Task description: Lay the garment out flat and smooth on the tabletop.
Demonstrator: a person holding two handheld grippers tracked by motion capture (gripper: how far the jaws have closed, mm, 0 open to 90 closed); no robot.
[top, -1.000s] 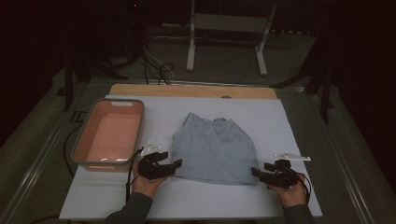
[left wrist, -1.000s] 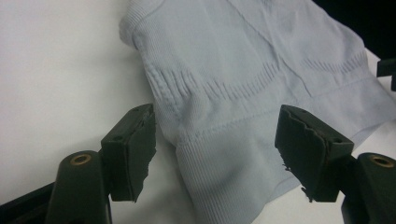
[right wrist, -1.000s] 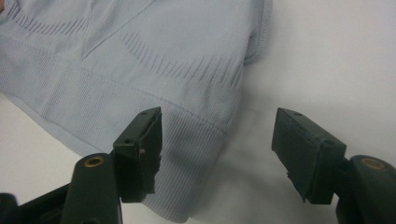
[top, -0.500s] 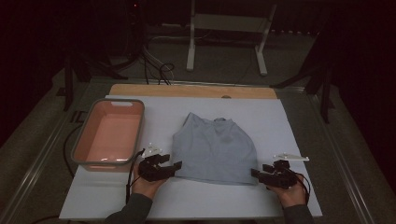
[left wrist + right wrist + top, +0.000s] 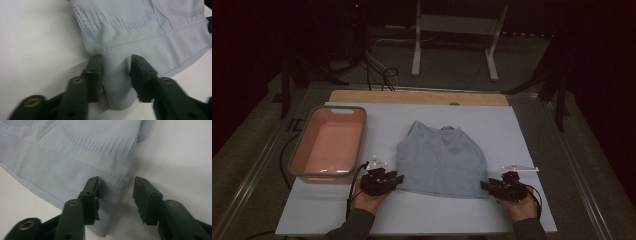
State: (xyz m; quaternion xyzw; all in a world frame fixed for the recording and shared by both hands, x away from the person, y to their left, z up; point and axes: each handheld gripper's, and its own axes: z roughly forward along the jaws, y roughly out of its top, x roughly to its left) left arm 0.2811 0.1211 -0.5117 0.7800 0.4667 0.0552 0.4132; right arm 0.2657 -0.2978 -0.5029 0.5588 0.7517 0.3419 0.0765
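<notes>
Both sets of fingers have just been closing while the hands hold their place. Left gripper [image 5: 115, 75] straddles the garment's [image 5: 442, 160] near-left hem corner, cloth bunched between fingers [image 5: 93, 75] that are part-closed and not yet pinching. Right gripper [image 5: 115, 197] has the near-right corner between fingers still spread, a gap showing beside the cloth. The pale-blue garment lies flat mid-worktop [image 5: 532, 130], at 3 o'clock from the pink basin [image 5: 297, 160]. Likely both corners are about to be gripped for a fold or lift.
</notes>
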